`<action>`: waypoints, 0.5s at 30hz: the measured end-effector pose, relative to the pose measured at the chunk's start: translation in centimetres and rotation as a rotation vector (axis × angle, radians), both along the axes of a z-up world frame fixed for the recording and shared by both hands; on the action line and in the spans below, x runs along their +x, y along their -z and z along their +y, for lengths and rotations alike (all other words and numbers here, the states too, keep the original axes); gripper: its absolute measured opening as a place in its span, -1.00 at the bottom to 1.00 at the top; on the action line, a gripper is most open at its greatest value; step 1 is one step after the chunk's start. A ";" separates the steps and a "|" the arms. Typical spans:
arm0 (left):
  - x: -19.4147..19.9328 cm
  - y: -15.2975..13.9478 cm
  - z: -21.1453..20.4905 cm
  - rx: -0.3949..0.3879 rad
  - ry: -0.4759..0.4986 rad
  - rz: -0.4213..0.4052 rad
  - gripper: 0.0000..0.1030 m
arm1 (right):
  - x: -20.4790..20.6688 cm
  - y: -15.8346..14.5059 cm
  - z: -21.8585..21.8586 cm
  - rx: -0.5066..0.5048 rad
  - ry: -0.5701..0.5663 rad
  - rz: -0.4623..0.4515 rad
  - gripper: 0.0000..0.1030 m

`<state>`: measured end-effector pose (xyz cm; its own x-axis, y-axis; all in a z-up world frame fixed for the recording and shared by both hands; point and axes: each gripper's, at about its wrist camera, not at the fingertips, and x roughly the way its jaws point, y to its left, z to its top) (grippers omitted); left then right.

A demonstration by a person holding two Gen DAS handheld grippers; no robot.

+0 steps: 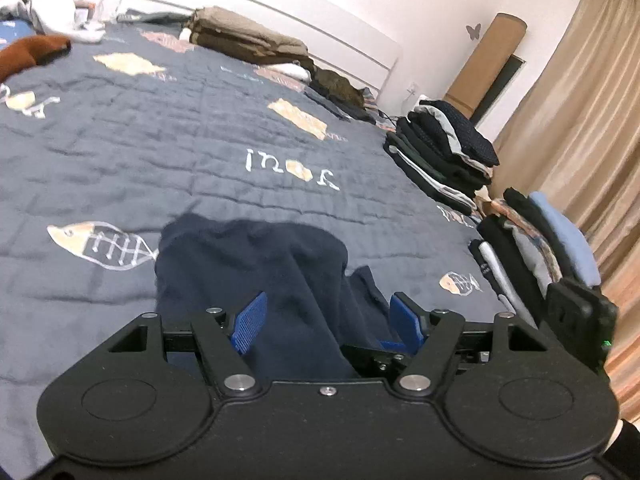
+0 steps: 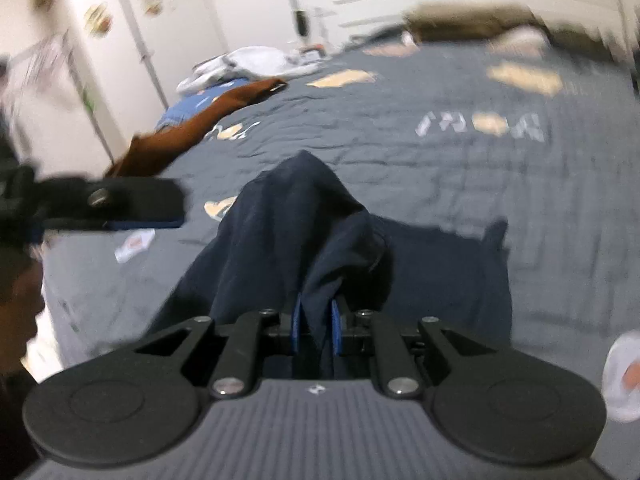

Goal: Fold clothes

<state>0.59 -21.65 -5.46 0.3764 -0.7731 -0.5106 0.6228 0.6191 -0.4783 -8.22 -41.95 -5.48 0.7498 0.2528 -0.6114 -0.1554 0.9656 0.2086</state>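
A navy garment point(image 1: 256, 264) lies bunched on the bed point(image 1: 200, 152), left of the folded stacks point(image 1: 444, 152). The right gripper point(image 2: 316, 328) is clamped on a fold of it. The left gripper point(image 1: 328, 320) stands apart, cloth draped between its pads without being pinched. The garment looks soft, light and limp, so it is best held at hems or corners.

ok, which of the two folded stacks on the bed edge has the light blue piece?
The nearer stack, beside the left hand-held gripper; the farther stack is all dark with grey trim.
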 end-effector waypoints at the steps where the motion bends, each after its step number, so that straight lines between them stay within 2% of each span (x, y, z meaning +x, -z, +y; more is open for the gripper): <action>1: 0.0 0.4 0.1 -0.006 0.009 0.012 0.30 | -0.2 -0.1 0.7 -0.049 -0.020 -0.016 -0.71; 7: 1.1 1.1 1.0 -0.071 0.004 0.073 0.33 | -1.4 -0.8 4.6 -0.288 -0.141 -0.100 -0.71; 9: 1.5 1.2 1.2 -0.085 0.001 0.094 0.41 | -1.7 -0.9 5.6 -0.346 -0.170 -0.118 -0.71; 15: 1.3 1.7 0.7 -0.069 0.013 0.091 0.42 | -2.3 -1.0 7.9 -0.467 -0.239 -0.158 -0.71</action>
